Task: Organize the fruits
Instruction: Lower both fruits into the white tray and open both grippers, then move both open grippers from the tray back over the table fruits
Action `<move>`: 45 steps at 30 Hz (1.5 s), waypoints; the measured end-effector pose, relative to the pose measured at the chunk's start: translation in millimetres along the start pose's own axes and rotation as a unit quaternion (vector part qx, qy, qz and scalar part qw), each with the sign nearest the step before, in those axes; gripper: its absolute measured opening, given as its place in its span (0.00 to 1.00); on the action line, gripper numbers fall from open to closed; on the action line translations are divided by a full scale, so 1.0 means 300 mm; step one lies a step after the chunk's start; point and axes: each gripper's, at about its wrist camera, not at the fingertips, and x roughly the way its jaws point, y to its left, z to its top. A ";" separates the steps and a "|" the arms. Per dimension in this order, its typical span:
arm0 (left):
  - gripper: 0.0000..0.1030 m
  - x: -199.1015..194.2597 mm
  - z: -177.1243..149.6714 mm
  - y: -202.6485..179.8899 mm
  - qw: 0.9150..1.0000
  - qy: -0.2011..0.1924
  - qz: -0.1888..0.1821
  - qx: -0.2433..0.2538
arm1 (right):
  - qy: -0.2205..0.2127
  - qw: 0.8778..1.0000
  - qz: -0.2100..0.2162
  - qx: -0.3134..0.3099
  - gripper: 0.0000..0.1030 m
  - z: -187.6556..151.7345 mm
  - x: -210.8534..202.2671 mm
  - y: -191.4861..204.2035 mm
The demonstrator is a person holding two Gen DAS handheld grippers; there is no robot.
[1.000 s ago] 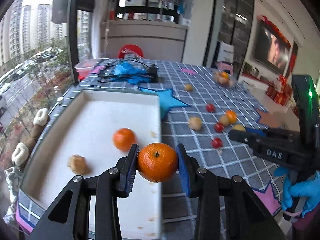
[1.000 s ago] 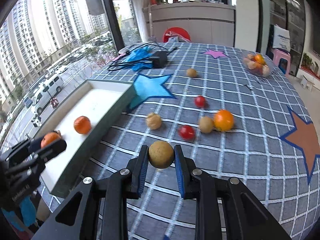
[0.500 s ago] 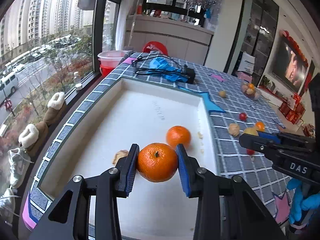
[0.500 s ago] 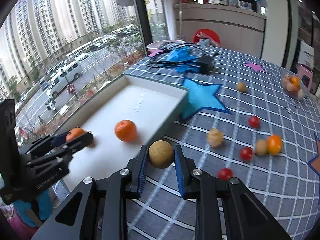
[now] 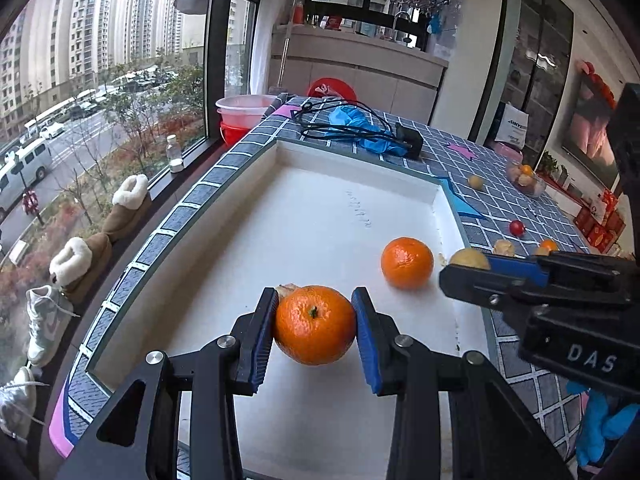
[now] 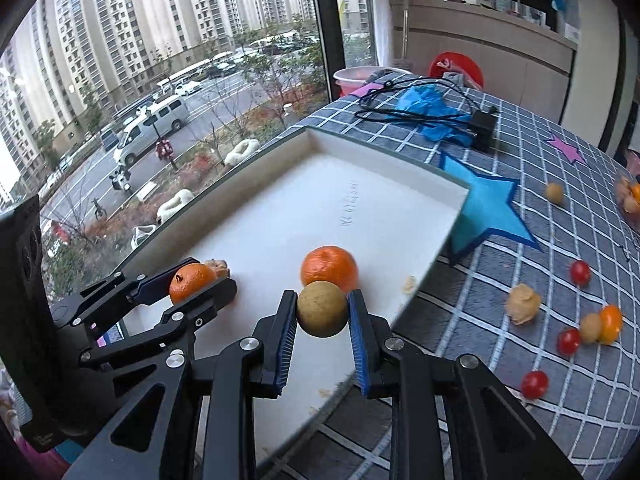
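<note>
A mandarin [image 5: 315, 331], bright orange with a pitted skin and a small green stem scar facing the camera, sits clamped between the blue pads of the left gripper [image 5: 316, 334], held above the white tray [image 5: 320, 216] near its front edge. The right gripper [image 6: 322, 314] has its jaws closed narrowly on a round tan-brown fruit [image 6: 322, 309] with a dull, matte skin, hanging over the tray's right rim near the front.

A second mandarin [image 5: 407, 257] lies on the tray floor close to the right wall. Behind the left gripper's pad a pale, wrinkled fruit [image 6: 216, 268] rests on the tray; it is mostly hidden, so its kind is hard to tell. Small crumbs lie by the right wall.

The tray sits along the window edge of a table under a grey checked cloth [image 6: 520, 360] with a blue star [image 6: 486, 206] at the tray's far right corner. To the right on the cloth lie cherry tomatoes [image 6: 534, 384], a husked fruit [image 6: 522, 304] and a small orange one [image 6: 610, 322]. A black cable [image 5: 340, 126] and blue glove [image 5: 360, 128] lie at the table's far edge.
</note>
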 end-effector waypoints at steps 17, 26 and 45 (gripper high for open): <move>0.78 -0.018 0.008 0.050 0.999 0.000 0.011 -0.041 | -0.032 0.999 -0.007 0.012 0.99 0.000 -0.067 -0.020; 0.80 -0.056 0.014 -0.040 1.000 -0.005 0.009 -0.005 | -0.032 0.998 -0.019 0.043 0.99 -0.032 -0.106 -0.106; 0.80 -0.084 0.033 -0.259 0.998 -0.003 0.010 0.065 | -0.060 0.979 -0.051 0.187 0.99 -0.163 -0.251 -0.446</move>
